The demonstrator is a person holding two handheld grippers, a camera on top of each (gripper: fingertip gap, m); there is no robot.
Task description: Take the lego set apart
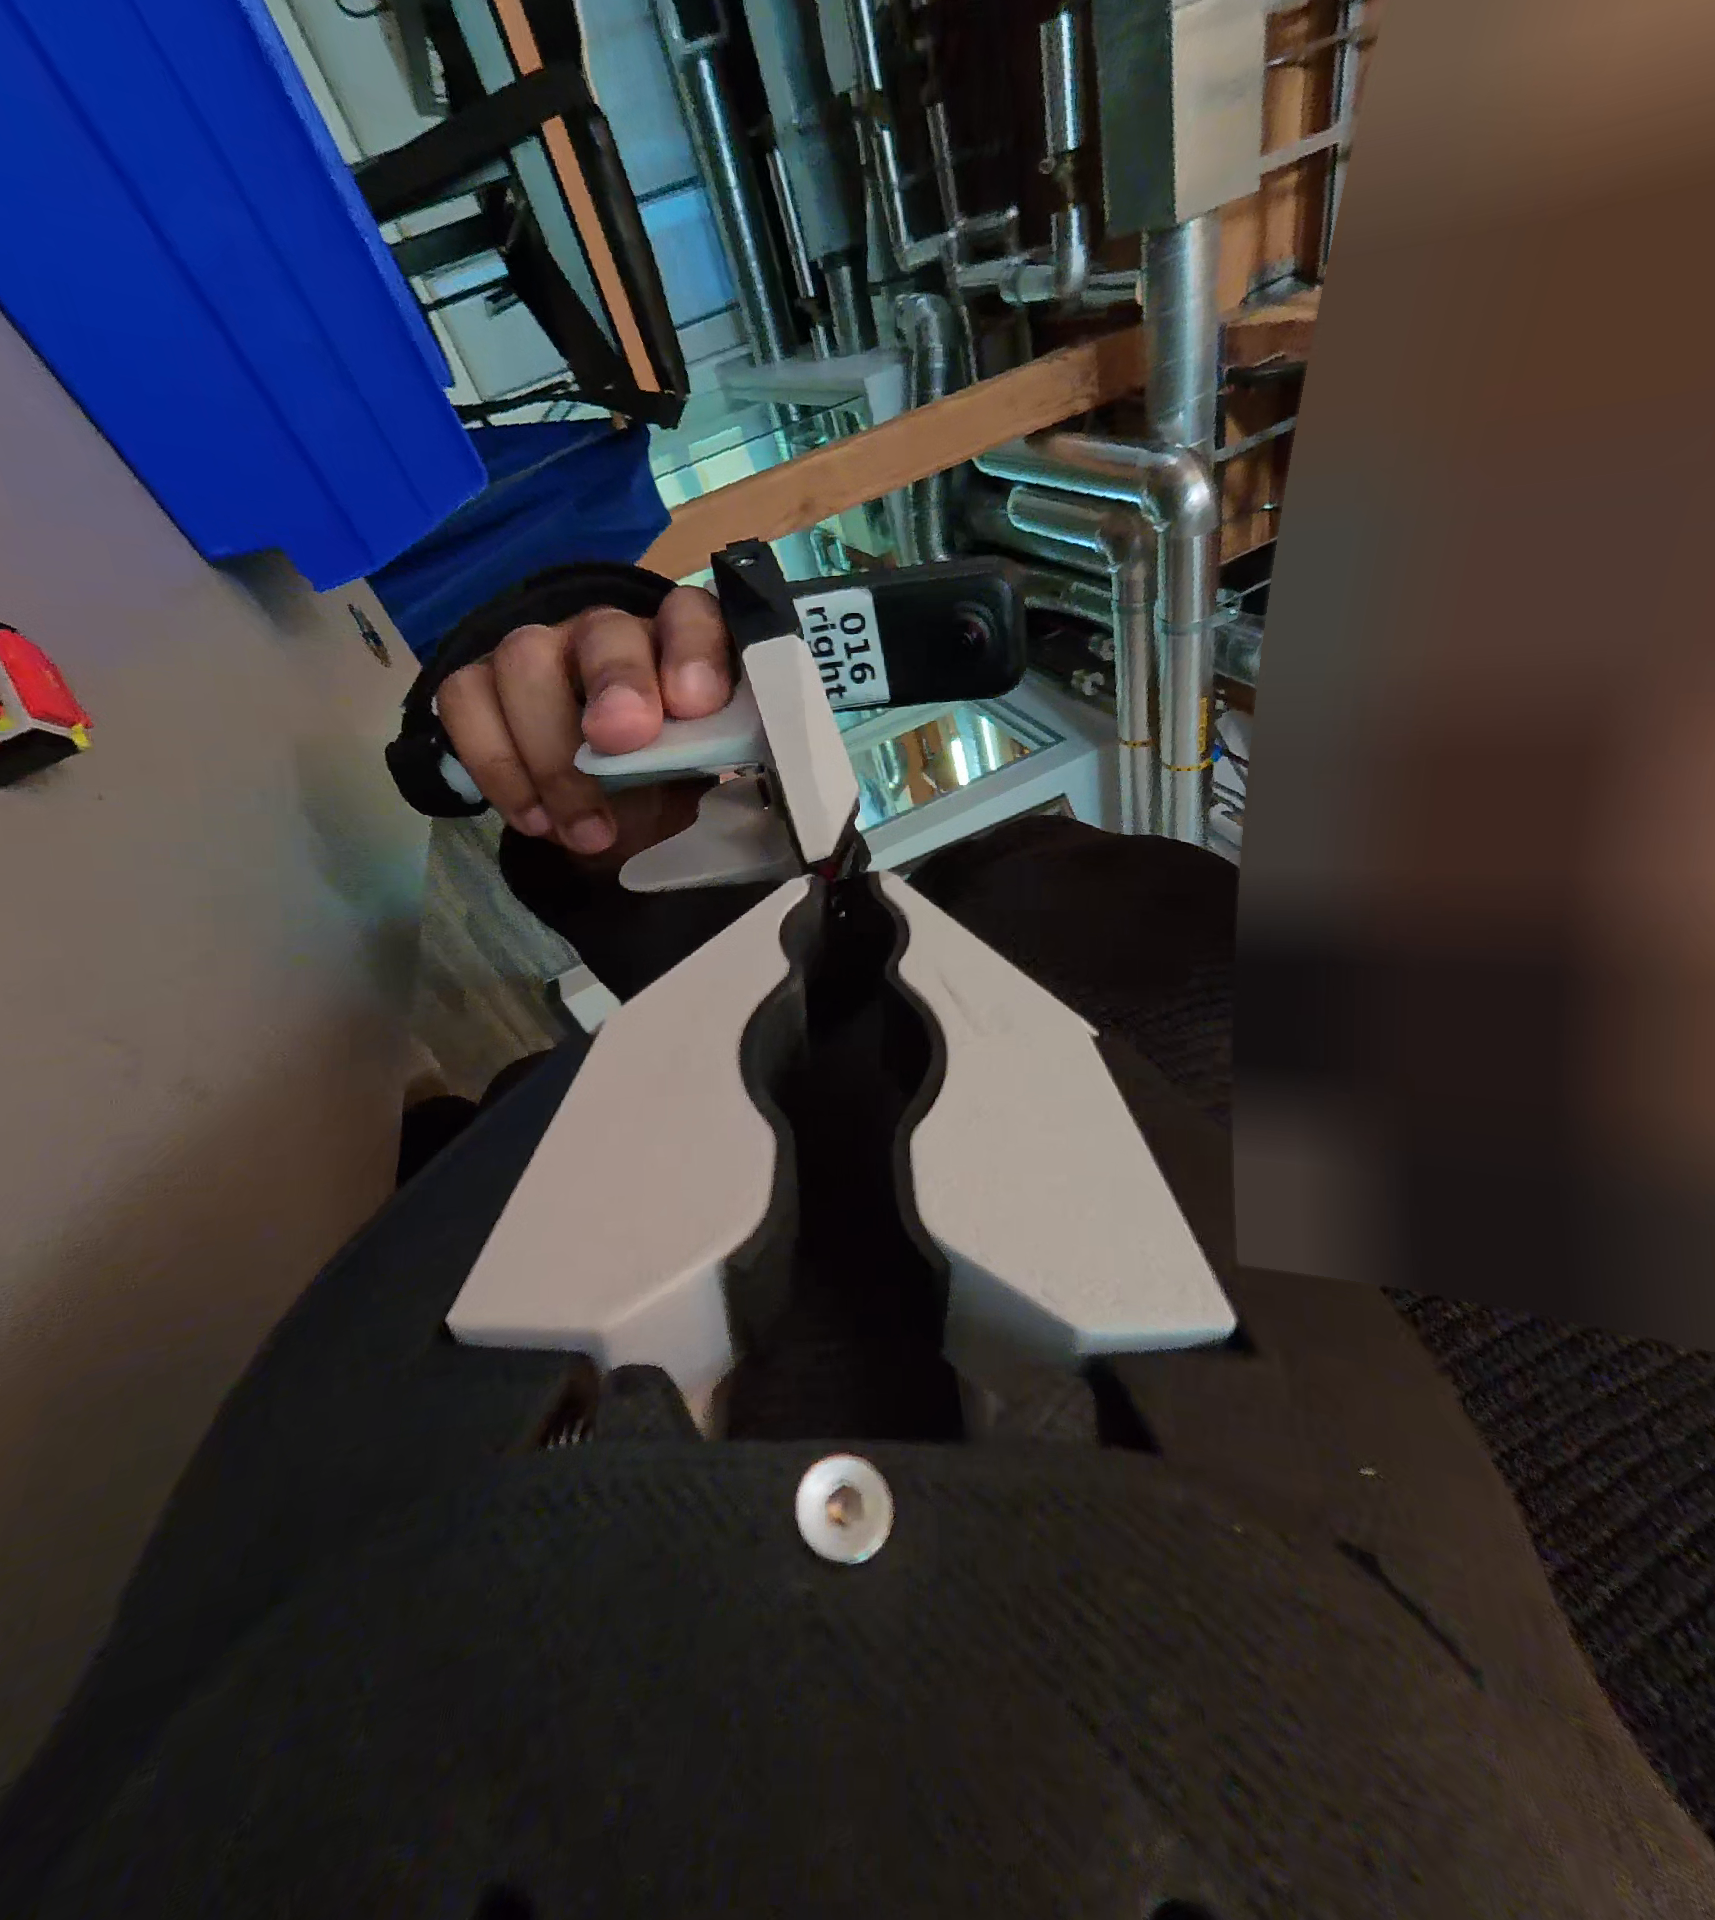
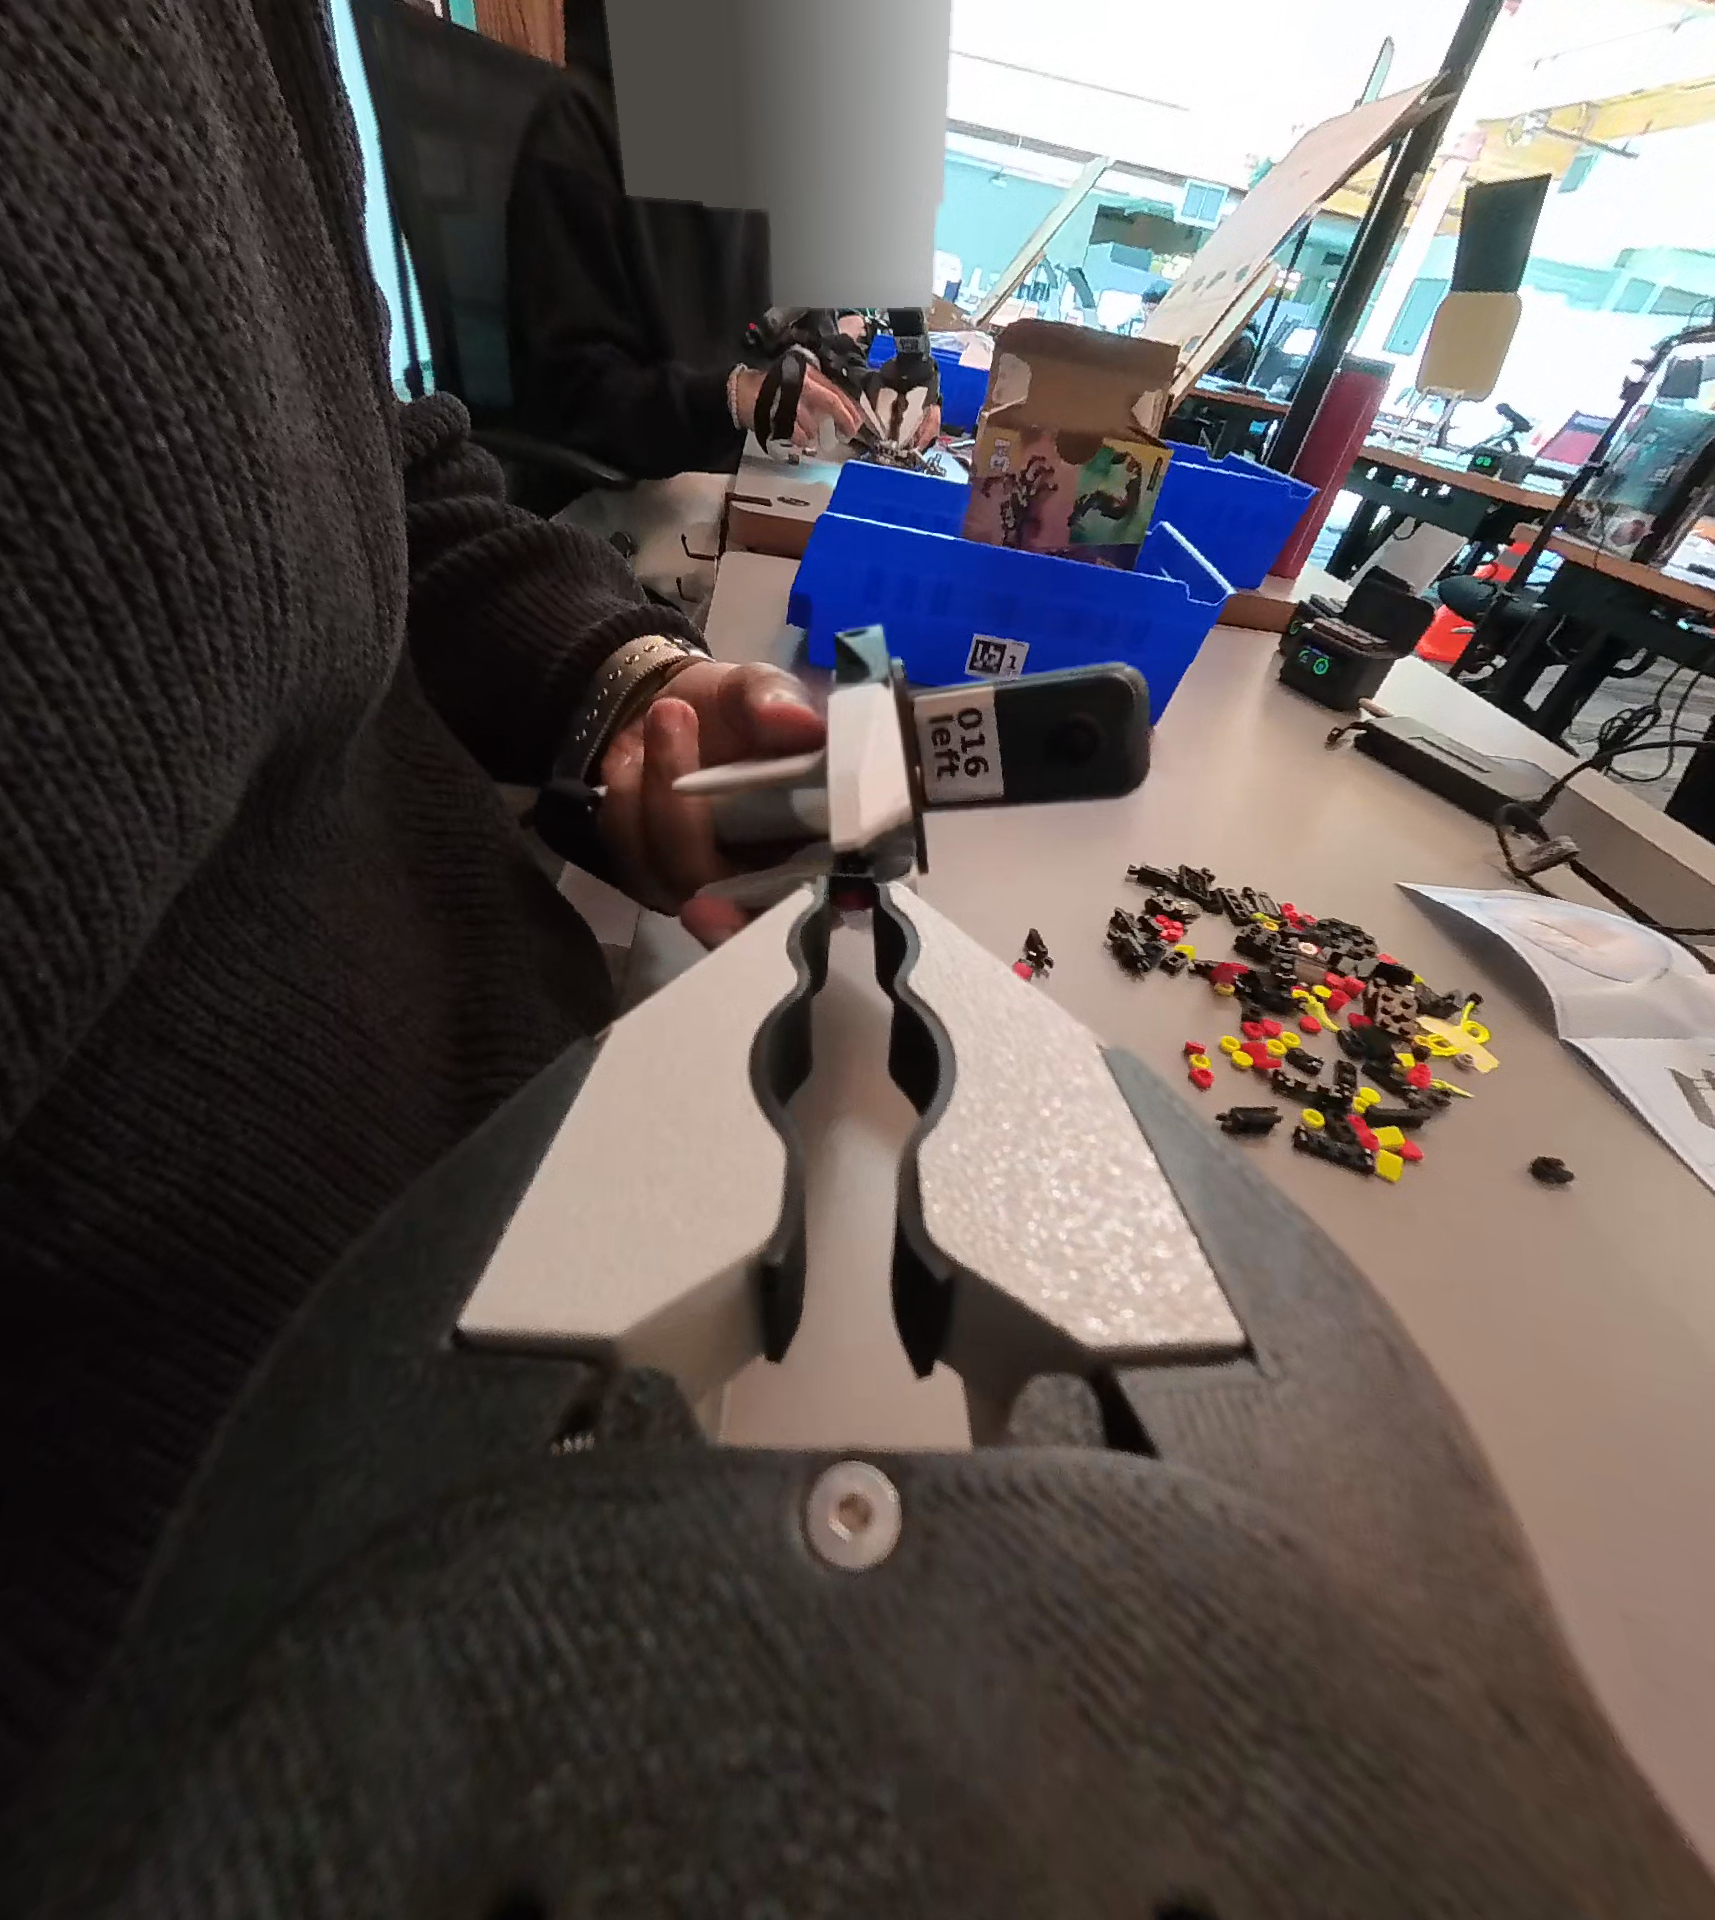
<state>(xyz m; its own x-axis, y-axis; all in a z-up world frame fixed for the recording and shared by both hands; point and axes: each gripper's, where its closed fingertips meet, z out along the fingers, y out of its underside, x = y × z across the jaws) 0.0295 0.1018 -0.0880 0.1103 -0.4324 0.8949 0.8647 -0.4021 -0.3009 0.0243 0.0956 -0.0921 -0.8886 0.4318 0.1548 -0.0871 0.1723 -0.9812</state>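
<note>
Both grippers' fingers pinch one tiny red-black piece above a grey table strewn with loose bricks.

On the bench we note blue bins (one holding a torn cardboard box), an open paper booklet, black chargers.

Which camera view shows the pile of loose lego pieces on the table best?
The right wrist view: the pile of loose pieces lies fully visible on the table. The left wrist view does not show it.
</note>
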